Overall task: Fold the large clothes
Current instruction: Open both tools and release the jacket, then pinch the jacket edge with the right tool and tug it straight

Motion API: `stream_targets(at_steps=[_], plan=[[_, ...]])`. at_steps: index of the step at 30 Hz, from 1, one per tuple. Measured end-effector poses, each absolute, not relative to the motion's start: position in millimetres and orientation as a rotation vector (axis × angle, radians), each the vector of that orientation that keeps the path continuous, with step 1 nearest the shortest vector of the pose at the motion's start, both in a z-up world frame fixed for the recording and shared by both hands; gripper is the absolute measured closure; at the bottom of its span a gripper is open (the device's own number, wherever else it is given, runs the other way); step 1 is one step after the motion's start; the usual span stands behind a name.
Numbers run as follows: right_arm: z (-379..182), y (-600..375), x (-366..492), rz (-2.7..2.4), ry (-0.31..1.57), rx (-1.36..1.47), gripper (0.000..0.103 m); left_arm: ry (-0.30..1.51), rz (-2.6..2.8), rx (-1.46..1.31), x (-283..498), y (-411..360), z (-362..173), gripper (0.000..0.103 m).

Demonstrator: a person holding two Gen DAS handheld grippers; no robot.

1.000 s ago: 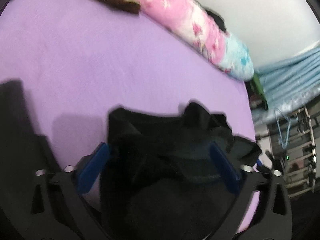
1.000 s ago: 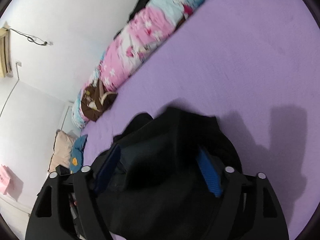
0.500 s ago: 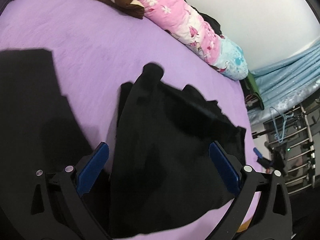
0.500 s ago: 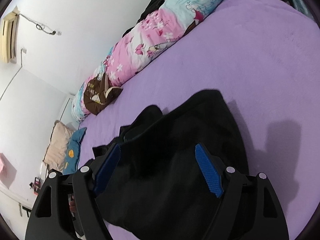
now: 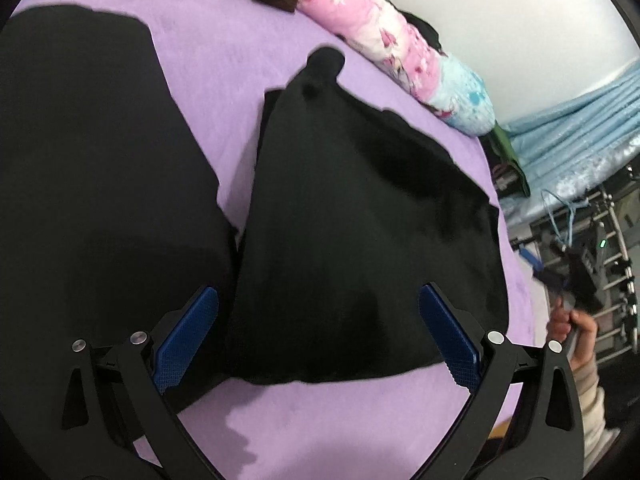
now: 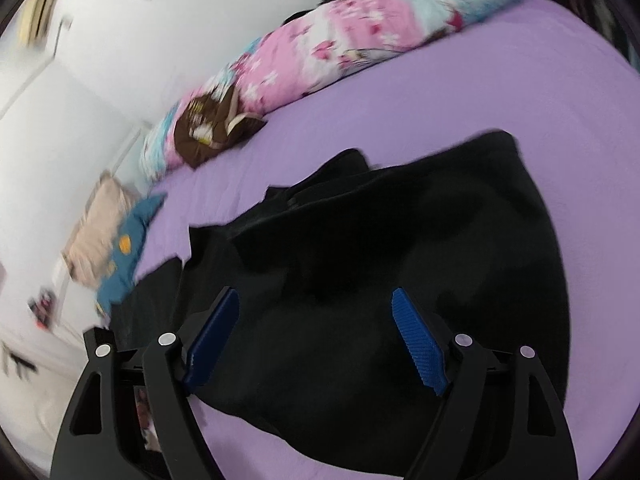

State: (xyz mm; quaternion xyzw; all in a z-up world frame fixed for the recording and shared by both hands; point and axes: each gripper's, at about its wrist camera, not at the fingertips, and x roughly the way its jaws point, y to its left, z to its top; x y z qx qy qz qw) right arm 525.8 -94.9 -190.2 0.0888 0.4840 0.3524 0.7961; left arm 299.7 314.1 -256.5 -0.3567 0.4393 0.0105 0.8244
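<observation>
1. Right now my left gripper (image 5: 318,330) hangs over the bed with its blue pads spread wide; nothing is pinched between them, and the black garment (image 5: 360,232) lies on the purple sheet (image 5: 360,420) beyond the fingers.
2. My right gripper (image 6: 316,338) also stands wide; its jaws have just been opening further, and the pads press on nothing. The black garment (image 6: 400,280) lies below and beyond them, loose on the purple sheet (image 6: 440,92).
3. The garment sits near the bed's front edge as a rumpled, roughly triangular heap, with a narrow end pointing toward the pillows.
4. A second dark cloth (image 5: 88,168) spreads to the left in my left view, meeting the garment near my left pad; I cannot tell whether it is part of the same piece.
5. Along the wall lies a pink floral bolster (image 5: 368,40), with a brown cushion (image 6: 212,128) against it.
6. My right hand (image 5: 572,330) shows at the far right edge of the left view, closed around its handle.
</observation>
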Motion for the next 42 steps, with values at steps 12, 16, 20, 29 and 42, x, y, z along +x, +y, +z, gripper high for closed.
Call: stream_targets(at_steps=[12, 16, 20, 29, 42], plan=[[-153, 97, 500, 0.837, 0.887, -0.515, 0.018, 0.995, 0.000, -0.693, 306, 305, -263, 0.006], [-163, 147, 500, 0.829, 0.855, -0.687, 0.018, 1.009, -0.015, -0.697, 308, 303, -265, 0.006], [-178, 190, 504, 0.817, 0.865, -0.787, 0.019, 1.026, -0.037, -0.685, 310, 300, -266, 0.006], [-213, 231, 511, 0.822, 0.918, -0.858, 0.032, 1.020, -0.044, -0.697, 313, 299, -266, 0.006], [-249, 245, 505, 0.824, 0.989, -0.949, 0.092, 1.023, -0.055, -0.705, 314, 298, -267, 0.006]])
